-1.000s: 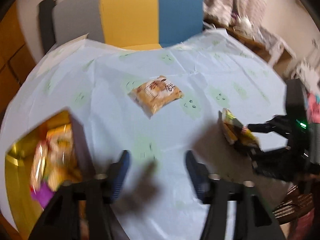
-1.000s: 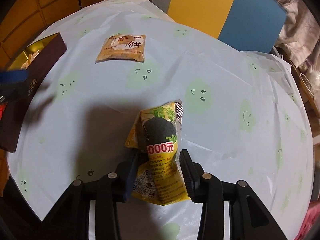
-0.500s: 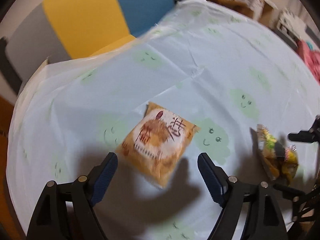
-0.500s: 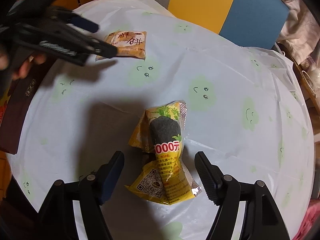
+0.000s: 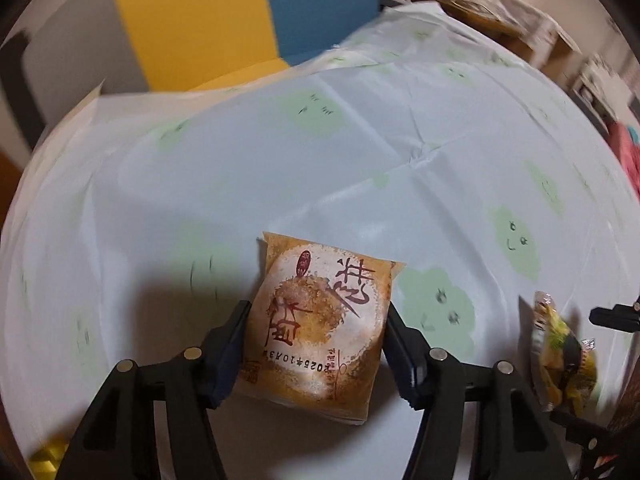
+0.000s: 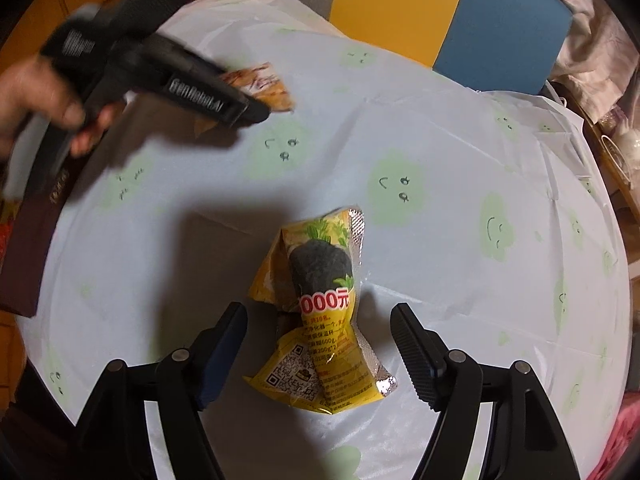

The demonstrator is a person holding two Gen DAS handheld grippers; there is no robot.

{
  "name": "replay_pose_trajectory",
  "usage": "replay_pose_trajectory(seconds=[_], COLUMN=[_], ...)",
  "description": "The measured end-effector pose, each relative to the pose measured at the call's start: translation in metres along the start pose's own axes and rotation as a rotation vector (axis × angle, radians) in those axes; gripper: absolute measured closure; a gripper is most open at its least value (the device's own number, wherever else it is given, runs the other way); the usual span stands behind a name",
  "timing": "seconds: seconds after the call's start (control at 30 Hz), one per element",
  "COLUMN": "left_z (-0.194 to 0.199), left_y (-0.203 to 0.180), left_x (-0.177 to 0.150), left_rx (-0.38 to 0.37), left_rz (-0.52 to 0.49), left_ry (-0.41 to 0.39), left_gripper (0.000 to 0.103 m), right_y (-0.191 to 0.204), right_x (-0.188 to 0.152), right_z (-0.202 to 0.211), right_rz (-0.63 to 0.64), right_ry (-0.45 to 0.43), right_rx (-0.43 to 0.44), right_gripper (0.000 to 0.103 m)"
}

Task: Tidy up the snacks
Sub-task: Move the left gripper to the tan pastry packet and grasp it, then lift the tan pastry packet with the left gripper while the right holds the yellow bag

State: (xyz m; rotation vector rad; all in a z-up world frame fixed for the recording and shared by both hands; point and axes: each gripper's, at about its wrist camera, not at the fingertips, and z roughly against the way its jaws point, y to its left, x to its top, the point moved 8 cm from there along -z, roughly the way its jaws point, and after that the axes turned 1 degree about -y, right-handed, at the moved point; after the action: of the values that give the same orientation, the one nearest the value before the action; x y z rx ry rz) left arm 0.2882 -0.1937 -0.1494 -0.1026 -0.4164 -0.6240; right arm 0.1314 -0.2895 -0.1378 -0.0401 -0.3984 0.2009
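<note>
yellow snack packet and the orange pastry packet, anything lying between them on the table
Nothing: in the right wrist view only bare tablecloth runs from the yellow snack packet to the orange pastry packet, which the left claw holds.

orange-white packet [image 5: 320,332] | yellow-black packet [image 6: 320,308] | pale-blue, green-faced tablecloth [image 6: 440,128]

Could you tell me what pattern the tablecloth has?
Pale blue tablecloth with green smiling blobs, clearest in the right wrist view.

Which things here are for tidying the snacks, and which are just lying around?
For the job:
- orange snack packet, between the left gripper fingers
- yellow snack packet, between the open right gripper fingers
- dark box

Just lying around:
- tablecloth
- colored panels
</note>
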Motion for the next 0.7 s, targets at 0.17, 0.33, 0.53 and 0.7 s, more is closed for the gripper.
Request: replay_pose_trajectory(seconds=[0.17, 0.33, 0.53, 0.7], left_z=[0.021, 0.044, 0.066, 0.078], left_y=[-0.013, -0.031, -0.061, -0.085], left_x=[-0.043, -0.091, -0.137, -0.162], left_rx=[-0.014, 0.014, 0.043, 0.048], left_rz=[0.106, 0.132, 0.091, 0.070], left_ry=[0.008, 0.007, -0.036, -0.097], left_gripper=[0.040, 0.040, 0.040, 0.040], right_y=[-0.025, -0.058, -0.068, -0.043], right_x=[0.007, 0.015, 0.015, 0.011], right_z=[0.008, 0.021, 0.024, 0.008], right_rz=[-0.126, -0.333, -0.389, -0.277], right_ry=[-0.032, -0.104, -0.132, -0.077], right_rx=[0.040, 0.141, 0.164, 0.151], right_gripper=[0.028, 0.026, 0.029, 0.043])
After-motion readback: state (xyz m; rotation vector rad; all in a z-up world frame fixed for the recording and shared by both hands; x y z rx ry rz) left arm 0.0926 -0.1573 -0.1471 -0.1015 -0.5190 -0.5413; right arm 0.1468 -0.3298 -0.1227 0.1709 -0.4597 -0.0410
